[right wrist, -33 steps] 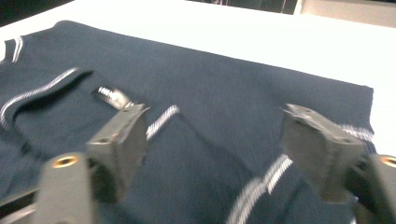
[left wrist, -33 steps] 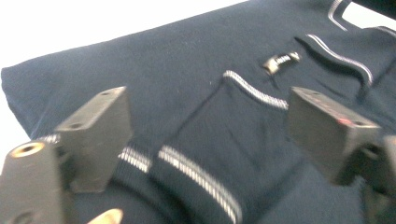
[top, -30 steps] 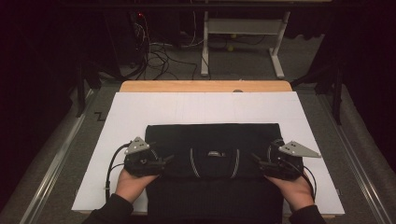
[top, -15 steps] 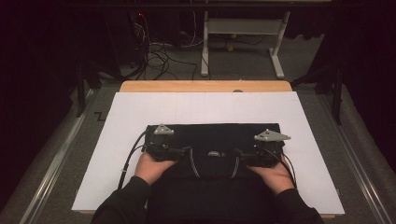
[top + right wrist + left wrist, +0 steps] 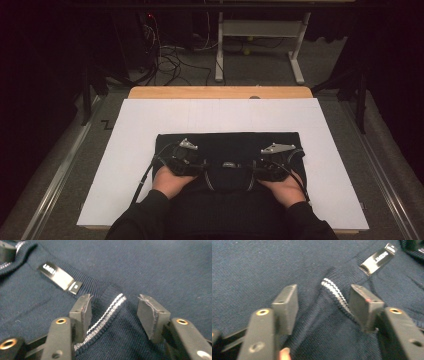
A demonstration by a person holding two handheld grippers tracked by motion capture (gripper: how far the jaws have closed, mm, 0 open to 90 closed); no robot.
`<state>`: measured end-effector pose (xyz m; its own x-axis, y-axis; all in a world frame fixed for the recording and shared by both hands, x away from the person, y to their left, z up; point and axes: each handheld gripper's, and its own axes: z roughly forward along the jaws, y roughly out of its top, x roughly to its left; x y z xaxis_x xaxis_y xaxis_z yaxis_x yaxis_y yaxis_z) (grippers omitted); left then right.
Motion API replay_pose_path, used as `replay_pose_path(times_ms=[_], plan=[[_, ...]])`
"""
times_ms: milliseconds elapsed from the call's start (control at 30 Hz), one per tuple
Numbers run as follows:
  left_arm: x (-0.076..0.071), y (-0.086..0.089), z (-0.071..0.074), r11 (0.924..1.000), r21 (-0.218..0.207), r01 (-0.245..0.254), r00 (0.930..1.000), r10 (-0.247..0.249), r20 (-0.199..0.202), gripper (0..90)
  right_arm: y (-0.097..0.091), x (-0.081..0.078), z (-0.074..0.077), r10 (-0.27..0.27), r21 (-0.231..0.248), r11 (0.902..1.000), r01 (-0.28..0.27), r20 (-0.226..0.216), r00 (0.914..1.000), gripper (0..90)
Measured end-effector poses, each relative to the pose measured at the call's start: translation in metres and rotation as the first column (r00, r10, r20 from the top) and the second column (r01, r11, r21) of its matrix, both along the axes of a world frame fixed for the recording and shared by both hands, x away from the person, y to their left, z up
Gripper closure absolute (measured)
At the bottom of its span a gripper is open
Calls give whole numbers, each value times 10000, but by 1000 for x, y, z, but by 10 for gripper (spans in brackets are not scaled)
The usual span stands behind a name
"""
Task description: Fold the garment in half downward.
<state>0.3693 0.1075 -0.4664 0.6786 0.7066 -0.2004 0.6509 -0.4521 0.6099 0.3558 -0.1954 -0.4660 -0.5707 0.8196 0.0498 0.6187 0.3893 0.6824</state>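
Two claws close in on a dark sweater's collar

The navy sweater (image 5: 227,150) lies flat on the white table (image 5: 130,150). The left claw (image 5: 323,307) and right claw (image 5: 113,312), both half-open and just closing, straddle its striped collar (image 5: 110,308) without pinching it.

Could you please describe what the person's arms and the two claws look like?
Both arms wear dark long sleeves. The left claw and right claw are black, with blocky worn pads and brass-ringed screw holes. Each carries a grey three-cornered plate and trails a black cable.
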Motion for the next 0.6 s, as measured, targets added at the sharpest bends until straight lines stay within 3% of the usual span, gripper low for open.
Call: replay_pose_path(times_ms=[167,233,367,500,600], plan=[[-6,-3,1,9995,-108,304,9995,-303,96,637,-1,-7,1,147,-16,9999,-146,623,9980,787],[-11,-1,4,9994,-243,252,9986,-240,479,725,-3,-11,2,150,241,9996,-171,862,9962,807],[-24,7,5,9916,-1295,-11,9979,95,645,741,-9,-24,6,156,584,9980,-250,1564,9876,817],[-41,12,4,9887,-1498,15,9933,158,1142,756,-14,-40,8,210,846,9956,-402,2167,9760,817],[-52,15,3,9865,-1625,190,9927,7,1202,756,-18,-50,11,156,941,9948,-399,2464,9691,818]])
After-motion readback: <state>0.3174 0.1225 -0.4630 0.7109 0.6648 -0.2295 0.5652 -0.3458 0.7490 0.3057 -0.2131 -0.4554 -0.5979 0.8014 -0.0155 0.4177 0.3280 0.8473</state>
